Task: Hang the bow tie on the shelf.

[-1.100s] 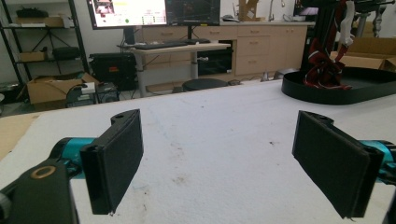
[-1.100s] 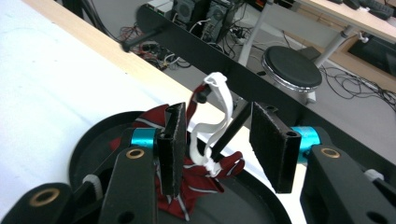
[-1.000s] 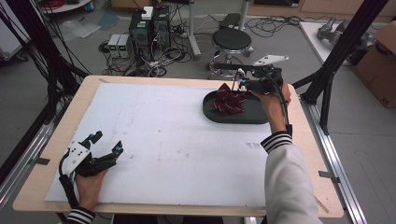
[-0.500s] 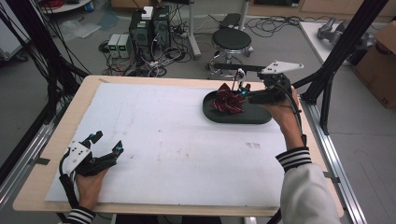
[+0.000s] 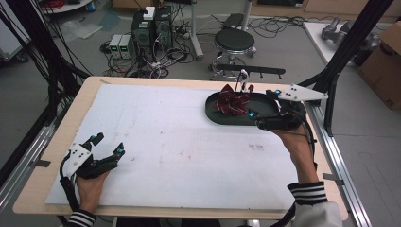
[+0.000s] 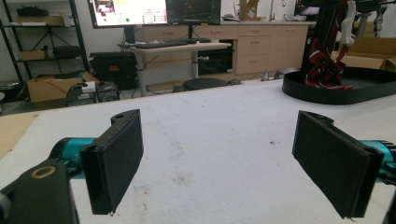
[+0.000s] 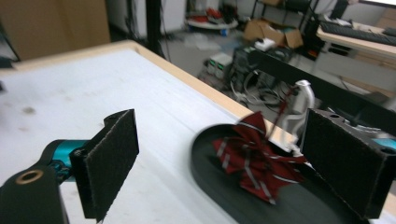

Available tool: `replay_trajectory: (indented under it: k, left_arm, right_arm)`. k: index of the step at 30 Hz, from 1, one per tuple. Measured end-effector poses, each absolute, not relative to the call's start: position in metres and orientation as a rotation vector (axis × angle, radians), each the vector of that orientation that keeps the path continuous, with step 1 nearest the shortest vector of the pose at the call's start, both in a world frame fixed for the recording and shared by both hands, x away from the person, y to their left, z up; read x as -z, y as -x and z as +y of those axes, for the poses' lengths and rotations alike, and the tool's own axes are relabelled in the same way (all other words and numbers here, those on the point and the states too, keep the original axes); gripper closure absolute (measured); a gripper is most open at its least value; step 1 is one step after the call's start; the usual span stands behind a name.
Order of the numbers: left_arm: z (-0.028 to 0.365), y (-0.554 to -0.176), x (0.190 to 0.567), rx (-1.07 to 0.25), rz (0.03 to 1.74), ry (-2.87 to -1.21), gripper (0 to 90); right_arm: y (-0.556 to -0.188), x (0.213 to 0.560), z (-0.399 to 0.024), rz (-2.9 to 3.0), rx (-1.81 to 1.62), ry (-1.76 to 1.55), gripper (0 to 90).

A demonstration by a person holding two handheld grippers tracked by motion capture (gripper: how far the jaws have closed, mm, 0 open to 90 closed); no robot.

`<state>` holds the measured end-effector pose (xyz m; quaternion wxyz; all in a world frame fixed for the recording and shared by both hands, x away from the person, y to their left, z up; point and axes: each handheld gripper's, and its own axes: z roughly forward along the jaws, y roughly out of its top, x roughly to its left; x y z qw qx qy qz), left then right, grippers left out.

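Red bow (image 5: 233, 100) in black tray (image 5: 265, 108), white-covered table (image 5: 179, 146); stool (image 5: 234, 40) behind.

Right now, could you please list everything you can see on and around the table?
Tray: one, black, oval, far right of the table.
Striped cloth: one, dark red with pale stripes, bunched in the tray's left end.
White clip: one, standing up from the cloth.
Sheet: one, white, stained, covering the table top.
Table: one, pale wood edge.
Stool: one, black seat, on the floor beyond the table.
Computer boxes: several, dark, on the floor, far left.
Left claw: black jaws open, resting near left on the sheet.
Right claw: black jaws open, over the tray beside the cloth.
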<state>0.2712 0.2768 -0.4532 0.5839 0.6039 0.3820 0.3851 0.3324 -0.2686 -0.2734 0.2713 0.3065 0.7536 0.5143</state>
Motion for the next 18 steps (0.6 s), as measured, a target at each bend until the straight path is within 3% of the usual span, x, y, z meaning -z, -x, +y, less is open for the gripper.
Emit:
replay_trajectory:
  k: [18]
  left_arm:
    - [0.277,-0.272,0.453,-0.897,0.898,-1.410,16.8]
  right_arm:
    - [-0.279,0.372,-0.271,1.854,-1.550,-0.902,10.5]
